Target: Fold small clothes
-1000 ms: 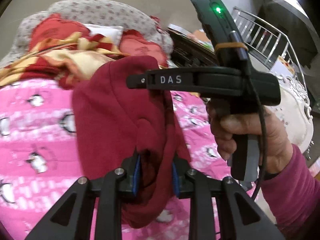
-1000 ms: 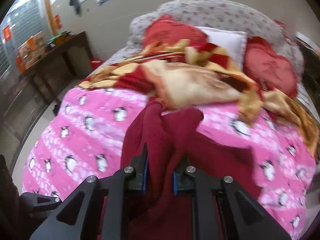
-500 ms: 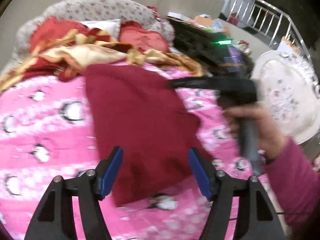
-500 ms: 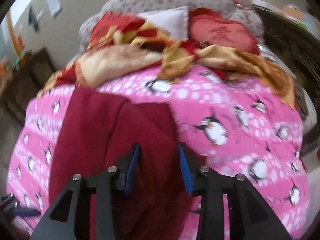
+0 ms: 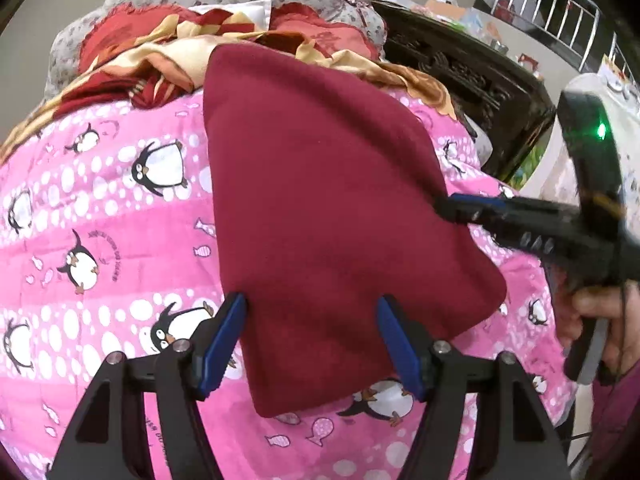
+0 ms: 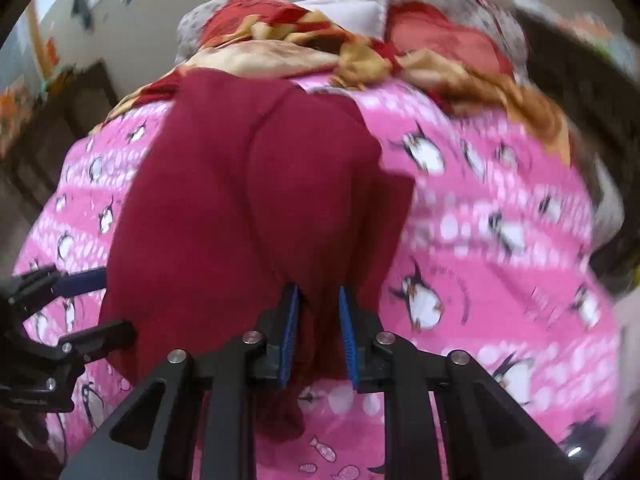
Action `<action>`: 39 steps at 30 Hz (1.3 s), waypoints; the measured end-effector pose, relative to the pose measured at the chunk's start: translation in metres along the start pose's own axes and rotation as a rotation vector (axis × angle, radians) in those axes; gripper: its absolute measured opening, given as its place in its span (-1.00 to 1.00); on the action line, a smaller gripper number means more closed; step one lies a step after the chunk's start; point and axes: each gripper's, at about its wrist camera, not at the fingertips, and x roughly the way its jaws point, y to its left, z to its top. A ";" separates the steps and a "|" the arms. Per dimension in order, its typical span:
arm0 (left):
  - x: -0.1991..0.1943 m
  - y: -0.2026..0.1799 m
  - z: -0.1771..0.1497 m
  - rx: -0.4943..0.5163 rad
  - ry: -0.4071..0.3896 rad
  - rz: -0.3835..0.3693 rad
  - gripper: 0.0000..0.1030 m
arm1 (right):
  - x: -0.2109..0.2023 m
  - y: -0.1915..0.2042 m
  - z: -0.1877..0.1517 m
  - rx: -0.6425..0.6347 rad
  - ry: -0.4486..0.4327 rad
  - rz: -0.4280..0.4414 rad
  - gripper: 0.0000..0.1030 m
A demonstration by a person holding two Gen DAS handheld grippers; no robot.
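Note:
A dark red garment (image 5: 320,200) lies spread on the pink penguin quilt (image 5: 100,220); it also shows in the right wrist view (image 6: 240,208). My left gripper (image 5: 312,320) is open, its blue pads on either side of the garment's near edge, holding nothing. My right gripper (image 6: 318,320) is shut on the garment's right edge, cloth bunched between its pads; it also shows in the left wrist view (image 5: 452,206) at the cloth's right side. The left gripper also shows in the right wrist view (image 6: 92,304), open at the cloth's left edge.
A crumpled red and yellow blanket (image 5: 180,52) and red cushions (image 6: 440,36) lie at the head of the bed. A dark carved cabinet (image 5: 472,68) stands to the right of the bed, a dark table (image 6: 72,104) to the left.
The garment went from hanging bunched in both grippers to lying spread on the quilt. My left gripper opened and let go. My right gripper still grips the right edge.

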 end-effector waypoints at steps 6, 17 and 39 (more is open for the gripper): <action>-0.022 -0.002 0.010 -0.007 -0.078 0.018 0.39 | -0.039 -0.015 0.026 0.114 -0.157 0.045 -0.22; -0.003 -0.020 0.015 0.029 -0.053 0.034 0.42 | 0.019 -0.020 0.071 0.168 -0.102 0.088 -0.83; 0.007 -0.024 0.014 0.036 -0.064 0.048 0.57 | -0.028 0.010 0.029 0.010 -0.105 0.008 -0.22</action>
